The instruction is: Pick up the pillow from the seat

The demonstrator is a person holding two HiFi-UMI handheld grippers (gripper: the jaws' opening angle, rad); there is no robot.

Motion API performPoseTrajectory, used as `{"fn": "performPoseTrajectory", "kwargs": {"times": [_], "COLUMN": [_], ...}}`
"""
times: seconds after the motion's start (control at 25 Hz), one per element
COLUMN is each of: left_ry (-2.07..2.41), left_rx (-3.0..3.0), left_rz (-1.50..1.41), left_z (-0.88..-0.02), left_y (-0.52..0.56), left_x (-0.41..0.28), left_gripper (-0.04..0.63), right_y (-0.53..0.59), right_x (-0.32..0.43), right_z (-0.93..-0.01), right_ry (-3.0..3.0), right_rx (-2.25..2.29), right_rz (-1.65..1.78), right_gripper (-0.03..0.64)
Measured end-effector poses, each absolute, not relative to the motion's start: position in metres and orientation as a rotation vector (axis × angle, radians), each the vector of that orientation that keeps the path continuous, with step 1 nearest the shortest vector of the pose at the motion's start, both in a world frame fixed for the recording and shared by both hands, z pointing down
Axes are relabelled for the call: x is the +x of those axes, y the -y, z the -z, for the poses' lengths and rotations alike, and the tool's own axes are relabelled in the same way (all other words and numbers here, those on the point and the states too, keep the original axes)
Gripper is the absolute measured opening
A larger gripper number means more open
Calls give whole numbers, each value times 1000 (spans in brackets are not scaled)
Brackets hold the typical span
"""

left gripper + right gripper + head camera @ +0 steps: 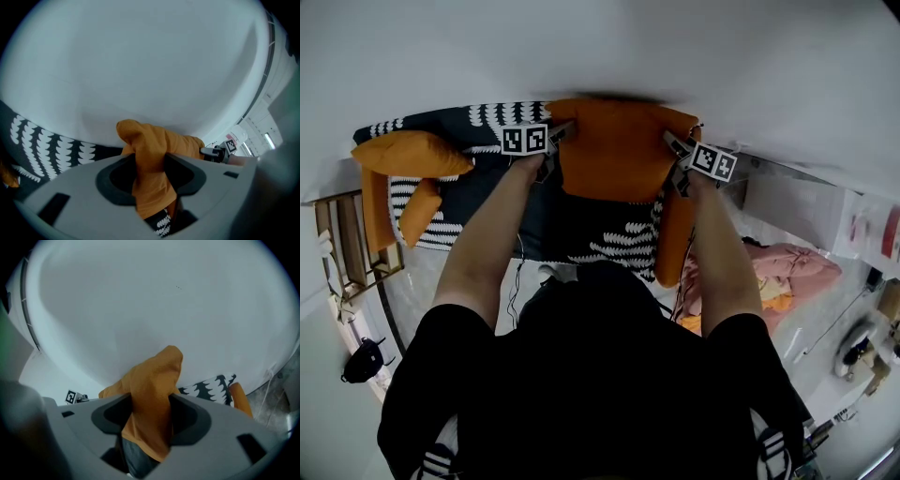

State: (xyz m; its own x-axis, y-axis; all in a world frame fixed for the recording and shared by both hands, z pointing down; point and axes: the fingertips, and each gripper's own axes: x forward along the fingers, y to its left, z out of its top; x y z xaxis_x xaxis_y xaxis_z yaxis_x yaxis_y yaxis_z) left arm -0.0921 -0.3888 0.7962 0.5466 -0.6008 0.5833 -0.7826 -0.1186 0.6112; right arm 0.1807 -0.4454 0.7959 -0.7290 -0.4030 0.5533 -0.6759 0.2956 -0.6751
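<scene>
Orange pillow (pixel 619 150), plain cloth, pinched top corners

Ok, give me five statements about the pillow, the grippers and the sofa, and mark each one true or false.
1. The left gripper is shut on a corner of the pillow. True.
2. The right gripper is empty. False: it pinches another corner of the same pillow.
3. The pillow is blue. False: it is orange.
4. Another orange cushion lies on the sofa, at the left of the head view. True.
5. The sofa cover is plain white. False: it is dark with a white pattern.
</scene>
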Motion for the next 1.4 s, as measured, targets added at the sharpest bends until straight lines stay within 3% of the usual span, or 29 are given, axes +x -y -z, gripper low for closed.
{"fn": "performPoseTrajectory", "kwargs": {"times": [1.4], "left_ry": [1000], "left_rx": [1953], "left_rz": [-275], "left_z": [-746], "left_y": [336], "left_x": [-73], "left_gripper": [158], "right_y": [367], "right_x": [204], "right_z": [-739], "right_ry": [2301], "right_rx": [1209], "right_rz": [-1360], "right_gripper": [235]}}
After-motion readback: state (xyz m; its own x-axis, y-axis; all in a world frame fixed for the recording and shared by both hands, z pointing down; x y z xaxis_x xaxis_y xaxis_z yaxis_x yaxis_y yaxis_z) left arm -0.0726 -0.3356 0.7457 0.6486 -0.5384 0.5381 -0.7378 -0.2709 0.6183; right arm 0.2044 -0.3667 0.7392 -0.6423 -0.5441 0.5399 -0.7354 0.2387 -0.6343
